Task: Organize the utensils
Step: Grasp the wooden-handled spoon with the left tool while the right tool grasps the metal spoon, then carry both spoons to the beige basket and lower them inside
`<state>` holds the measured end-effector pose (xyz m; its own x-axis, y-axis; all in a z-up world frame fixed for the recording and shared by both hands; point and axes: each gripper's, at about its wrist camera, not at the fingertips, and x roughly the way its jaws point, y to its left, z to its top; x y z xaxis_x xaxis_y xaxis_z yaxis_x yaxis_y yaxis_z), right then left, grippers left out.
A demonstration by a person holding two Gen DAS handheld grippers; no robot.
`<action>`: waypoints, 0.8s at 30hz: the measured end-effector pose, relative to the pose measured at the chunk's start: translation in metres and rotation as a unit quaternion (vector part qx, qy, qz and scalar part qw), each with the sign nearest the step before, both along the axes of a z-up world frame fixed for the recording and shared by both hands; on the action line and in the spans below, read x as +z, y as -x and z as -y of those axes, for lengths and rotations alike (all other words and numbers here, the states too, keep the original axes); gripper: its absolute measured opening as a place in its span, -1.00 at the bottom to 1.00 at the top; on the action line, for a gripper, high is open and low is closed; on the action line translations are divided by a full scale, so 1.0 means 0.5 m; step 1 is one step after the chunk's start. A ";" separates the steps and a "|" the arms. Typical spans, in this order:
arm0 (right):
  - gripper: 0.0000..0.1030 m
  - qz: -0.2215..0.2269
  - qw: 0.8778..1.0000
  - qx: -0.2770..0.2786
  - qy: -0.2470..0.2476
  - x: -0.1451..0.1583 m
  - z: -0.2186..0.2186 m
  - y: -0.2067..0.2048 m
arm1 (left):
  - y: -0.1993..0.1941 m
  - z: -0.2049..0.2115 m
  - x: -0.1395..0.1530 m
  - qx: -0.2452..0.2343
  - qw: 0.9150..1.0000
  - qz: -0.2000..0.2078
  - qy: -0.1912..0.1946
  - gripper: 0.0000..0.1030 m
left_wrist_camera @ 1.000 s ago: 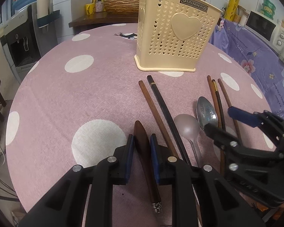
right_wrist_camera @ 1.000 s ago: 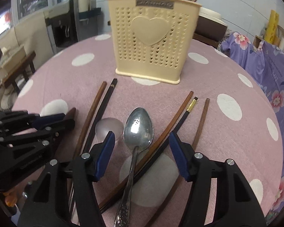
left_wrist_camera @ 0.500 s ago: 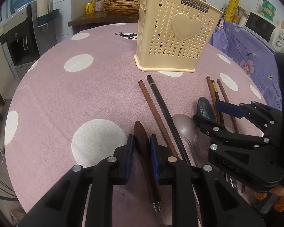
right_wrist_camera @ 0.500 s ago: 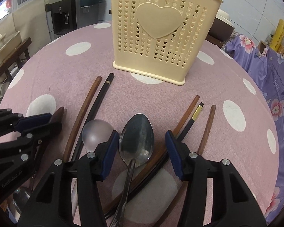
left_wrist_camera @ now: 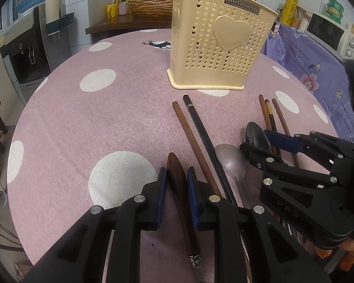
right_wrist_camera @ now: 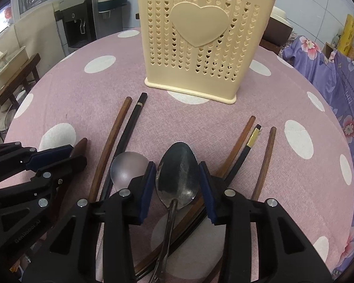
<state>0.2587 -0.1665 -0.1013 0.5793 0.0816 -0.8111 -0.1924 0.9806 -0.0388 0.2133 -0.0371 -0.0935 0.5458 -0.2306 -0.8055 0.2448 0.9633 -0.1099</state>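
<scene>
The left tool (left_wrist_camera: 175, 193) pinches a dark wooden handle (left_wrist_camera: 180, 193) lying flat on the bench (left_wrist_camera: 94, 122), ready to lift it. The right tool (right_wrist_camera: 175, 188) has just been closing around the dark spoon (right_wrist_camera: 177, 176), its bowl between the blue pads, maybe not pinched yet. Chopsticks (right_wrist_camera: 111, 146) lie beside it. The yellow basket (right_wrist_camera: 200, 40) stands behind, waiting for them all.
</scene>
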 end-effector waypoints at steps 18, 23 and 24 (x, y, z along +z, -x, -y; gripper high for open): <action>-0.27 0.106 0.987 -0.019 -0.123 0.153 0.107 0.115 | 0.059 -0.050 0.141 0.014 0.993 0.098 0.071 -0.69; -0.27 0.134 0.981 -0.017 -0.139 0.191 0.129 0.170 | 0.103 -0.065 0.182 0.016 0.988 0.131 0.083 -0.69; -0.27 0.139 0.980 -0.017 -0.141 0.194 0.132 0.180 | 0.108 -0.067 0.187 0.017 0.987 0.134 0.085 -0.69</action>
<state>0.1686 -0.2323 -0.0043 0.7803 0.2564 -0.5705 -0.1801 0.9656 0.1876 0.1591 -0.0037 -0.0001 0.7443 -0.3280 -0.5818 0.2551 0.9447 -0.2063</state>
